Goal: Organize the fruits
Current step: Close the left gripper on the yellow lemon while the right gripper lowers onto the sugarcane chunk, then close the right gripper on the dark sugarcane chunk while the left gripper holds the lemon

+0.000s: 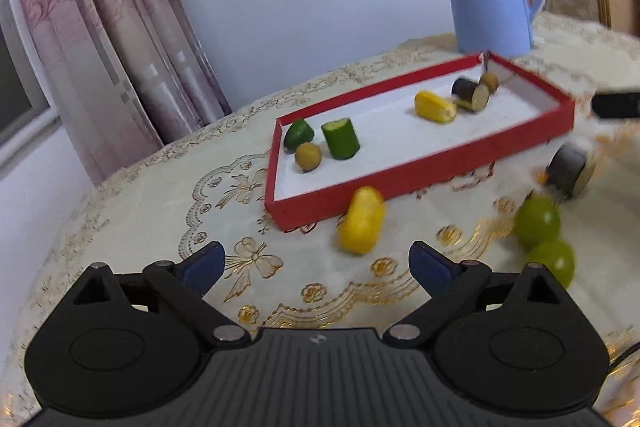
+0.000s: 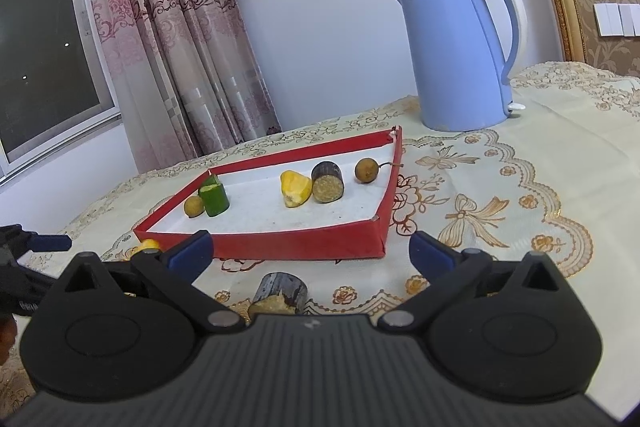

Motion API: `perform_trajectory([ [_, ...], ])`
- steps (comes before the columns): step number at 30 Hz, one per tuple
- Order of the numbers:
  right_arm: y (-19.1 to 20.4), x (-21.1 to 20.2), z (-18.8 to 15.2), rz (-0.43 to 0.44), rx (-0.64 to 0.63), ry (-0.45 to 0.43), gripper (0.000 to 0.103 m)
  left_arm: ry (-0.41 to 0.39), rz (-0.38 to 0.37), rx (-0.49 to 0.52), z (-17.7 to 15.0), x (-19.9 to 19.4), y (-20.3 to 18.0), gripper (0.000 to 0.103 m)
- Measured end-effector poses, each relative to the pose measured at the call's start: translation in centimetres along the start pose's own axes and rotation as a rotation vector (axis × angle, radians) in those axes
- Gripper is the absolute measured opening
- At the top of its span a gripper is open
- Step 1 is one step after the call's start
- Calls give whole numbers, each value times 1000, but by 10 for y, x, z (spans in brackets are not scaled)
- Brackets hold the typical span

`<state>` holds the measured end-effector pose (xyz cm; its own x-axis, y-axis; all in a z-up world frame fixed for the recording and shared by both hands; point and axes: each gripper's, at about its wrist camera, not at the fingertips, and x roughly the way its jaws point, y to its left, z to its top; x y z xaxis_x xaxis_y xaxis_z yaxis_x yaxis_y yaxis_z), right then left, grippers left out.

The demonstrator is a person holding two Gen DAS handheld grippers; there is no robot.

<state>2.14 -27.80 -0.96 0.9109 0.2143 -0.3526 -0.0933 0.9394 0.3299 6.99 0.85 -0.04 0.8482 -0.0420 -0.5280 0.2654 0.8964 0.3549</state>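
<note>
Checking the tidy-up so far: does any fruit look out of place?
Yes. Four pieces lie on the tablecloth outside the red shallow tray: a yellow fruit chunk against its near wall, two green round grapes, and a dark-skinned sugarcane piece before the open right gripper. The left gripper is open too.

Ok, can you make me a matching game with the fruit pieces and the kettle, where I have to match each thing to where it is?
Things:
1. yellow piece
2. green cylinder piece
3. two green grapes
4. blue kettle

Places:
A. standing on the tablecloth behind the red tray
B. on the tablecloth, at the tray's near red wall
C. inside the red tray, beside a small brown round fruit
D. on the tablecloth, outside the tray, at the right of the left wrist view

Pairs: 1-B, 2-C, 3-D, 4-A
</note>
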Motion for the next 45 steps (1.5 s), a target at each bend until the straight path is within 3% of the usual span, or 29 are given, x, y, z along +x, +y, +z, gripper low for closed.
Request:
perform_trajectory([
  [6,2,1,0,4,-12,2,103,1,-39,-69,4,16,5,98],
  [11,-1,1,0,3,1,6,103,-28,-42,-22,16,20,-16,98],
  [22,-1,2,0,9,2,9,103,71,-49,-91,21,58,-20,98],
  [25,-1,2,0,9,0,10,103,86,-72,-98,23,61,-21,86],
  [27,-1,2,0,9,1,10,103,103,-86,-110,24,64,-21,58],
  [30,-1,3,0,8,3,13,103,111,-149,-154,26,64,-19,43],
  [39,-2,6,0,-2,5,28,103,35,-176,-165,20,57,-19,39],
  [45,-8,7,0,-11,37,33,103,11,-145,-166,19,55,-14,39],
])
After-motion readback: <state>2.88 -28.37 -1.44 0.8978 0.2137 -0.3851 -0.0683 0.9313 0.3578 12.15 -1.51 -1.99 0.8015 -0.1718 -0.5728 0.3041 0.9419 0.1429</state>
